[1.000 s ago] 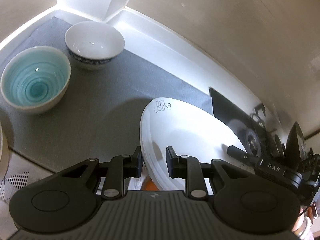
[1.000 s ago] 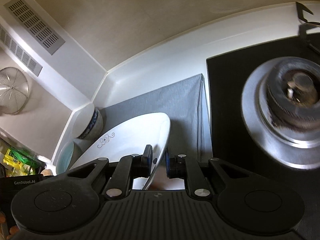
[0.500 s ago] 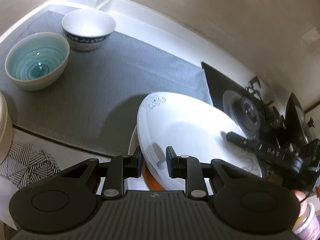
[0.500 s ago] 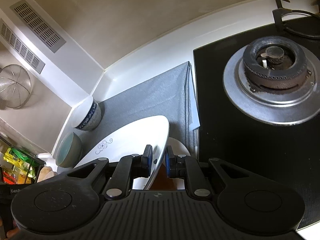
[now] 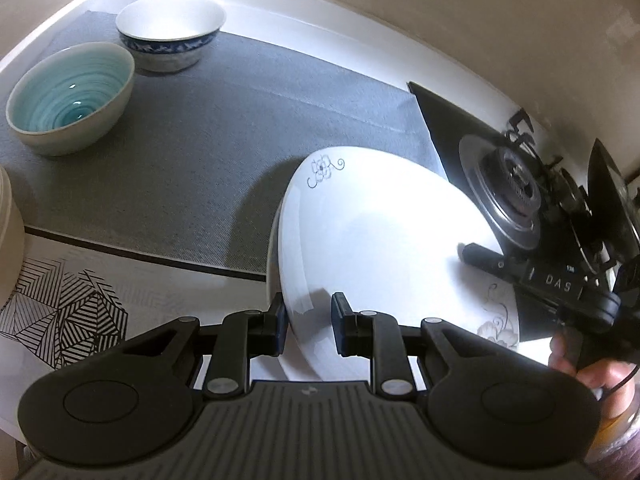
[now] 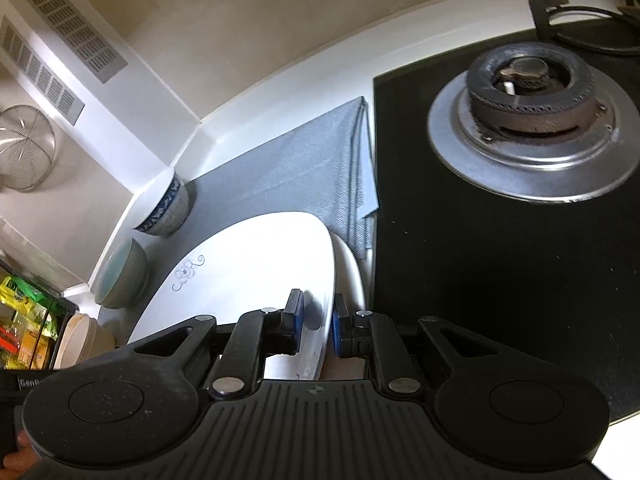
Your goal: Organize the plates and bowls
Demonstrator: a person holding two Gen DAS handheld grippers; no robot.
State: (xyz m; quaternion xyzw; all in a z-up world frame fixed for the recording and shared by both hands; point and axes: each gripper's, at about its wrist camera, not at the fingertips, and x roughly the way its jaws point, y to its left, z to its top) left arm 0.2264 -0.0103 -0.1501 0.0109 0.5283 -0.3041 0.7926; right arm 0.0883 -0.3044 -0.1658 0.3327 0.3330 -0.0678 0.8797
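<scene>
Now the left gripper (image 5: 308,326) has its 2 fingers straddling the near rim of the plate (image 5: 384,240); the left pad sits against the plate's underside edge, while a sliver of white shows between the right pad and the upper face, so I cannot tell whether the jaws truly pinch it. Opposite, the right gripper (image 6: 318,326) takes the same plate (image 6: 256,264) by its other rim, one blue pad on each face, clamped as far as the right wrist view shows. That plate is white with a small grey flower (image 5: 322,170) near its far edge, and it hangs tilted between the 2 tools, above the seam where the grey mat (image 5: 192,148) meets the patterned cloth (image 5: 68,312). Just under its right edge a second white dish (image 6: 352,268) peeks out. Farther back on the mat stand 2 bowls side by side, nearly touching: a teal bowl (image 5: 72,96) and, behind it in the corner, a blue-banded bowl (image 5: 172,36). At the far left edge a cream dish (image 5: 8,232) is cut off by the frame. Right of the mat lies the black hob (image 6: 500,260) with its burner (image 6: 528,92). Beyond the corner a wire sieve (image 6: 24,152) hangs on the wall.
</scene>
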